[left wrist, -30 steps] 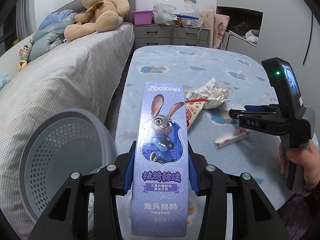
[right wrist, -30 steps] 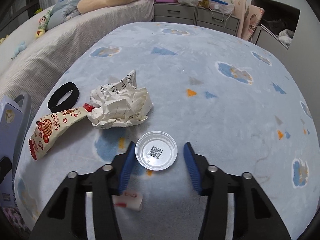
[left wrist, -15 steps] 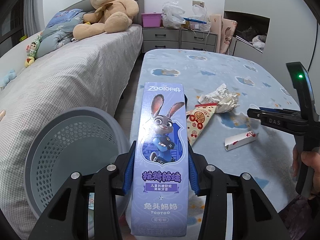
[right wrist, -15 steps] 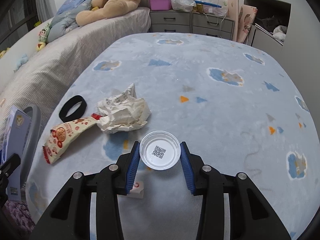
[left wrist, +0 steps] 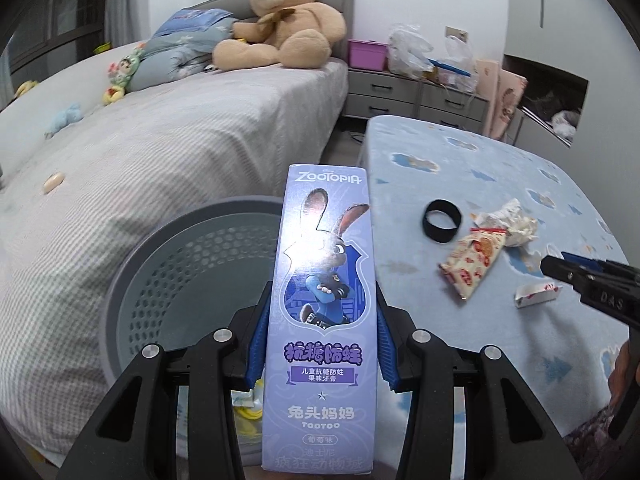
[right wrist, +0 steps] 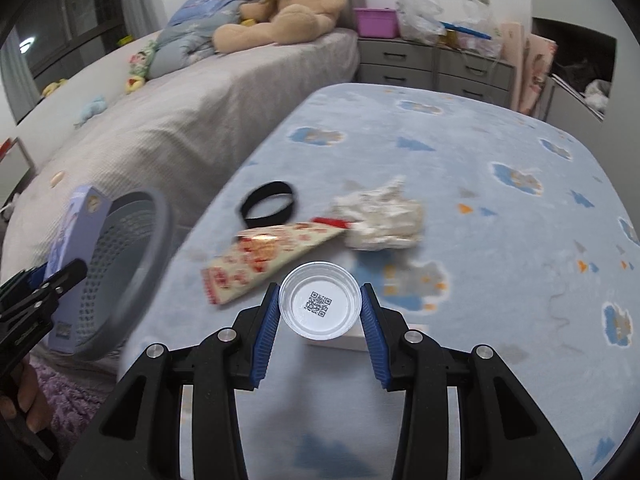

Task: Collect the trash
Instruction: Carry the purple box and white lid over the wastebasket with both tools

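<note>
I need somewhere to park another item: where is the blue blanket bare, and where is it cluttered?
Bare: the blue blanket beyond and right of the crumpled paper. Crowded: its near-left edge by the basket, with black band, snack wrapper and paper.

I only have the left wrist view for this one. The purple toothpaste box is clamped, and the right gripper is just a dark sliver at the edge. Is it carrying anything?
Observer: Yes. The right gripper is shut on a small round clear plastic lid with a QR code printed on it.
Operator: Is that lid off the blue blanket?
Observer: It appears lifted; the small white carton on the blanket shows beneath it.
Operator: Where is the mesh bin relative to that gripper?
Observer: The grey mesh bin sits to its left, off the blanket's edge, with the left gripper holding the toothpaste box in front of it.
</note>
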The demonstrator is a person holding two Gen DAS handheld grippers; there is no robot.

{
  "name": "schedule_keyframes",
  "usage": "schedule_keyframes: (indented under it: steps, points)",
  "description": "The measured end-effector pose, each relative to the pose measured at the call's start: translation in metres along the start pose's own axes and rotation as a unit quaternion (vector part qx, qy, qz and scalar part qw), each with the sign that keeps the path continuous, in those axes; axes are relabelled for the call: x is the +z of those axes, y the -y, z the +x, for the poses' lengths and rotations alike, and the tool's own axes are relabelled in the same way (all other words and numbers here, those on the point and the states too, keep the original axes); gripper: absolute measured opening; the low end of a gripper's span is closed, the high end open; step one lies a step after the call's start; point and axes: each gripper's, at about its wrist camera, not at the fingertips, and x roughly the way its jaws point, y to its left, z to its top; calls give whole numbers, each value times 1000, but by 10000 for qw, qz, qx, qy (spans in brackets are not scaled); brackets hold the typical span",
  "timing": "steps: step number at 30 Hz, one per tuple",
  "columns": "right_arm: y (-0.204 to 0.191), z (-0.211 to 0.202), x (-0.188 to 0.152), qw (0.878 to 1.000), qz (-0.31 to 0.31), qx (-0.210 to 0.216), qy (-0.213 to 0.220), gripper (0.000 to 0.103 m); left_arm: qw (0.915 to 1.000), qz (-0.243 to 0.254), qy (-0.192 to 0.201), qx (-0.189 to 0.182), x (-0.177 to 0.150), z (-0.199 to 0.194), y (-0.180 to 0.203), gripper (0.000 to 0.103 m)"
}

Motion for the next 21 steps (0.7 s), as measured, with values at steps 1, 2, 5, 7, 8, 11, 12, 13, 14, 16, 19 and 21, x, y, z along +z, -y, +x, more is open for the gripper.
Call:
schedule_keyframes:
  steps: [1,2,5,7,8,11,12,13,14,16,19,21]
  points:
    - [-10,0,1,9999,-53,102,12,40,10000,-78,-9,58,-1,-1,-7,43]
    - [-20,0,1,9997,-104,198,24,40,9998,-151,-19,105,-3,-1,-12,43]
    - [-48,0,6,9985,-245,484,60,40,9988,-434,-61,198,-7,-4,-33,43]
    - [-65,3,9,9972,-335,666,66,40,9980,-589,-80,232,-9,-6,-45,43]
    - [-73,5,12,9965,-377,750,59,40,9976,-643,-82,258,-9,-7,-48,43]
    - [-98,11,18,9939,-538,964,25,40,9962,-779,-111,363,-10,-7,-59,43]
    - [-106,14,20,9930,-596,1020,12,40,9959,-802,-136,401,-11,-7,-62,43]
    - [-113,16,22,9920,-653,1078,-8,40,9956,-815,-160,430,-11,-6,-64,43]
    - [-119,19,22,9910,-708,1137,-31,40,9953,-835,-182,451,-11,-4,-66,43]
    - [-132,24,25,9891,-810,1223,-77,40,9950,-855,-212,474,-11,-2,-70,43]
    - [-145,32,26,9866,-914,1342,-156,40,9942,-910,-295,492,-11,4,-77,43]
    - [-152,37,27,9849,-978,1413,-208,40,9935,-962,-340,509,-11,7,-81,43]
